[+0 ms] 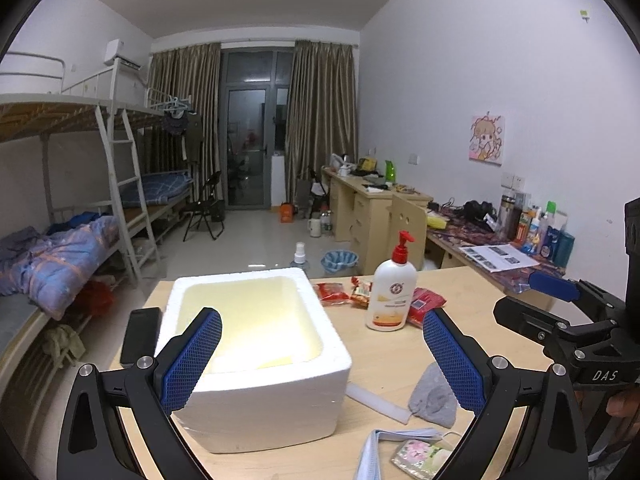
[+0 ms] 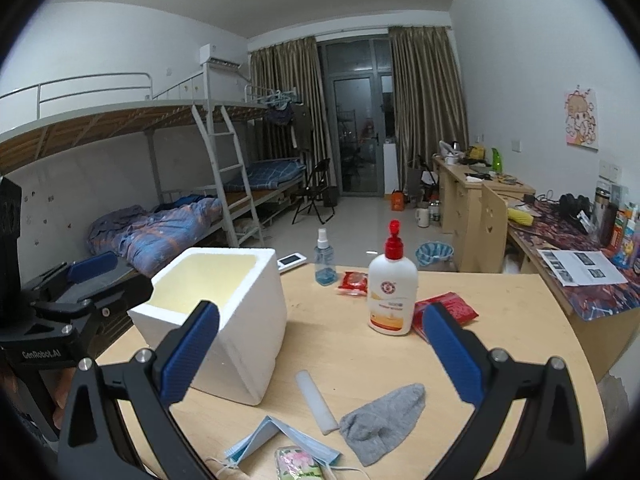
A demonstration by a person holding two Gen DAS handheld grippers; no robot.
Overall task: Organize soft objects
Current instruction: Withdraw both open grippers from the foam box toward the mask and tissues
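An open white foam box (image 1: 256, 380) (image 2: 240, 320) stands on the wooden table, with nothing visible inside. A grey sock (image 1: 434, 396) (image 2: 384, 416), a folded blue face mask (image 1: 378, 456) (image 2: 280, 440), a flowery tissue pack (image 1: 420, 454) (image 2: 298, 464) and a white foam strip (image 1: 378, 398) (image 2: 316, 402) lie near the front edge. My left gripper (image 1: 322, 356) is open and empty above the box's near side. My right gripper (image 2: 320, 354) is open and empty, above the strip and sock.
A white lotion pump bottle (image 1: 390, 288) (image 2: 390, 296) stands mid-table among red snack packets (image 1: 426, 302) (image 2: 448, 310). A spray bottle (image 2: 324, 258) and a remote (image 2: 292, 260) are at the far edge. A black phone (image 1: 138, 334) lies left of the box.
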